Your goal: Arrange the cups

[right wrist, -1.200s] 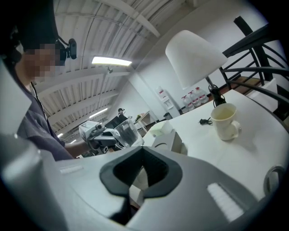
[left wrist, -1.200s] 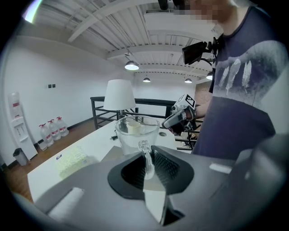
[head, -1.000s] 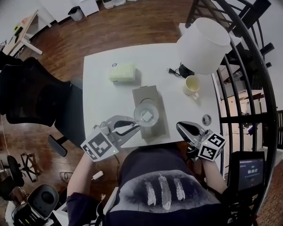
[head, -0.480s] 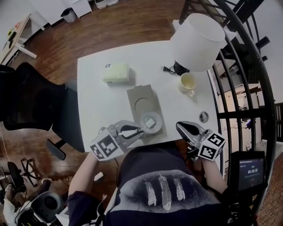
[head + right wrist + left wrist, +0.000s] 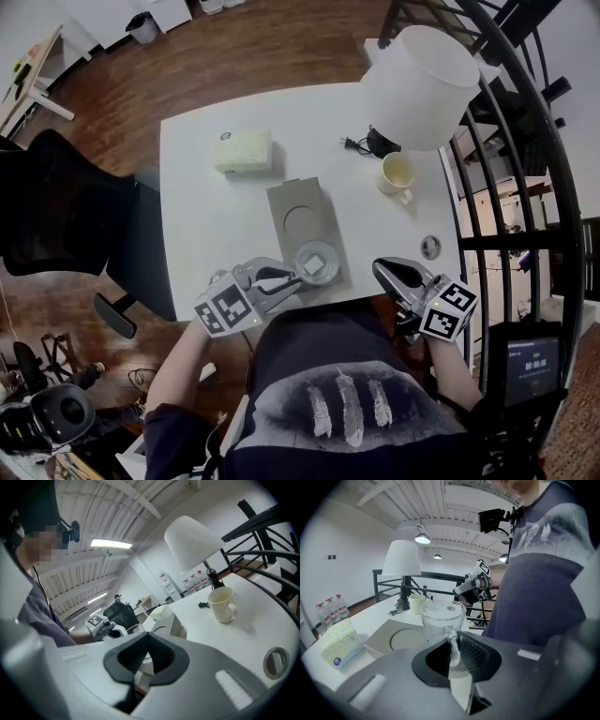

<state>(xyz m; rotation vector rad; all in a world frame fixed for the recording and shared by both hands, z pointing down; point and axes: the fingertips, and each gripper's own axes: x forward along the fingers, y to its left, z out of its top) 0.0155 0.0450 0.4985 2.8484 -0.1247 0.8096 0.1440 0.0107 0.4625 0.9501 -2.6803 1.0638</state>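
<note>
Setting down the glass mug [image 5: 317, 262]
My left gripper [image 5: 293, 279] pinched its handle at the six o'clock end of the grey tray [image 5: 292, 202]; my right gripper [image 5: 389, 273] sat closed, empty. Next, probably: seat it flat, then release.

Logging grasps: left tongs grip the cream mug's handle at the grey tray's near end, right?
No: the left tongs grip the clear glass mug by its handle at the near end of the grey tray, per the left gripper view; the cream mug stands apart.

Left gripper view: I lose glass mug [image 5: 442, 616] base behind left gripper [image 5: 453, 643], lower centre | tissue pack [image 5: 340, 644] print unreadable, lower left
</note>
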